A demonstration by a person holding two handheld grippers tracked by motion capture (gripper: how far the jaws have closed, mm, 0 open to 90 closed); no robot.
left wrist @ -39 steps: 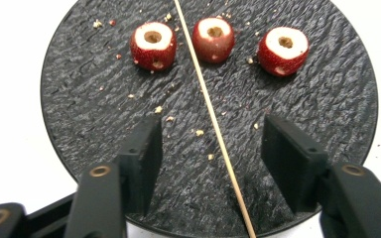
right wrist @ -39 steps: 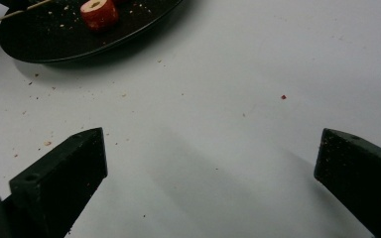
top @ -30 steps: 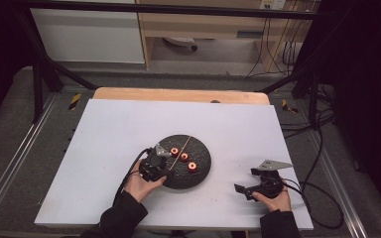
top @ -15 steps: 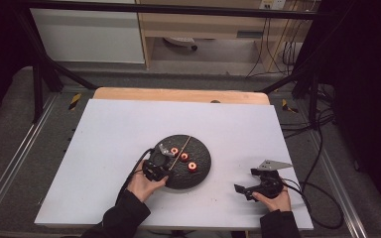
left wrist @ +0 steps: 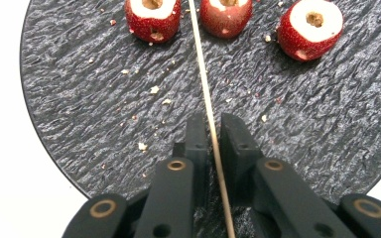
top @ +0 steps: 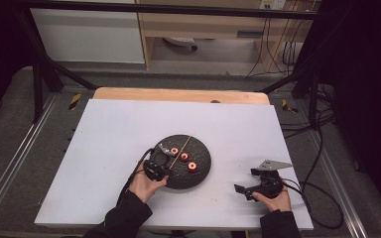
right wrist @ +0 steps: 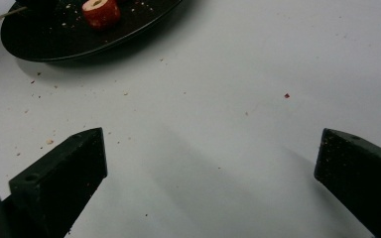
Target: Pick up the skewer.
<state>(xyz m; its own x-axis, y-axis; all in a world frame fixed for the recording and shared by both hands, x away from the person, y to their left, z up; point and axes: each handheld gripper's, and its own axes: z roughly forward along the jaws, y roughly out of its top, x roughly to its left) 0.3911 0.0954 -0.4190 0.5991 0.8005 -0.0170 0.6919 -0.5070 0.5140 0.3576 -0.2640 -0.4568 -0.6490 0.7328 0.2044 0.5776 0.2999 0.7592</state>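
On the dark plate [left wrist: 79, 99], left tongs [left wrist: 211, 131] pinch the skewer [left wrist: 201, 64], lengthwise along them

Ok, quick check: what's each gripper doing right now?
Left gripper: jaws have just been closing, now shut on the skewer lying across the black plate.
Right gripper: open, nothing between its jaws, over the table.

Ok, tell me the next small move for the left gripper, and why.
Probably lift the wooden skewer off the slate plate. The left gripper has just been closing its jaws around the skewer, which lies between them with hardly any gap, and three cored red fruit pieces wait just beyond its tip. The right gripper hangs open over the white table.
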